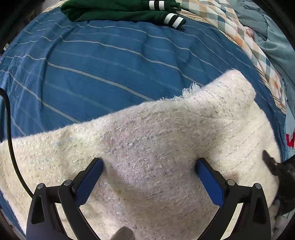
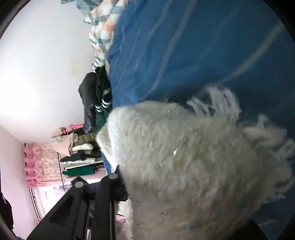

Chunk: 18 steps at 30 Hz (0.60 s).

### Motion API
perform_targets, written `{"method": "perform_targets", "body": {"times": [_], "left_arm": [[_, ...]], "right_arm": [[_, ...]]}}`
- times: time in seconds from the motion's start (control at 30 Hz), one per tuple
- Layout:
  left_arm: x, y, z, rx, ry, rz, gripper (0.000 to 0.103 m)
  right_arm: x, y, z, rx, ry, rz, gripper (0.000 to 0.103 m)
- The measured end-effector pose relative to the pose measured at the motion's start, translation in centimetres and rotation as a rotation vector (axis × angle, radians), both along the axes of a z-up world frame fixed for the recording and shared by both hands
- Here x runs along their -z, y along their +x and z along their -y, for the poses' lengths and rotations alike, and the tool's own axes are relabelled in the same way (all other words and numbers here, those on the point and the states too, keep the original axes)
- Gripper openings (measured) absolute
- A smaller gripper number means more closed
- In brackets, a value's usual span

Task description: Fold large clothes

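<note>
The left gripper [image 1: 149,177] has its two blue fingers [image 1: 90,181] spread wide, with nothing pinched. They hang just over the fuzzy white garment [image 1: 147,140], and the cloth fills the gap between them. The garment lies across the near part of the blue striped bedspread [image 1: 103,64], with a frayed fringe [image 1: 189,88] at its far edge. The right gripper [image 1: 276,171] shows as a dark shape at the garment's right side. In the right view, the garment [image 2: 184,166] bunches up close and covers the fingertips, so I cannot tell if that gripper [image 2: 103,199] is pinching it. Farther off, a green top [image 1: 119,11] with white stripes lies at the far edge of the bed, beside a checked blanket [image 1: 230,31]. A stack of folded clothes [image 2: 81,157] sits beyond the bed.
</note>
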<state>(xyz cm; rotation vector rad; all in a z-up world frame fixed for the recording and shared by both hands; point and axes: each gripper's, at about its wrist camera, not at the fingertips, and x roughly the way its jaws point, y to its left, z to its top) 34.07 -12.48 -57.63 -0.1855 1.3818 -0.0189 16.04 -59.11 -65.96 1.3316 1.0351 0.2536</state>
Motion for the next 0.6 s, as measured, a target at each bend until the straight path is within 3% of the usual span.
{"method": "perform_targets", "body": {"times": [0.2, 0.37, 0.47, 0.6], "left_arm": [[0.9, 0.9, -1.2, -0.022, -0.067, 0.021, 0.103], [-2.3, -0.1, -6.0, -0.179, -0.172, 0.031, 0.103], [-6.4, -4.2, -11.4, -0.314, -0.197, 0.098, 0.103], [-10.4, -13.4, -19.5, -0.498, -0.117, 0.14, 0.103]], "right_arm": [[-7.9, 1.9, -3.7, -0.144, -0.138, 0.115, 0.023], [-14.4, 3.5, -9.4, -0.302, -0.295, 0.205, 0.023], [-18.9, 4.0, -14.7, -0.426, -0.417, 0.28, 0.023], [-23.1, 2.9, -23.4, -0.606, -0.521, 0.372, 0.023]]}}
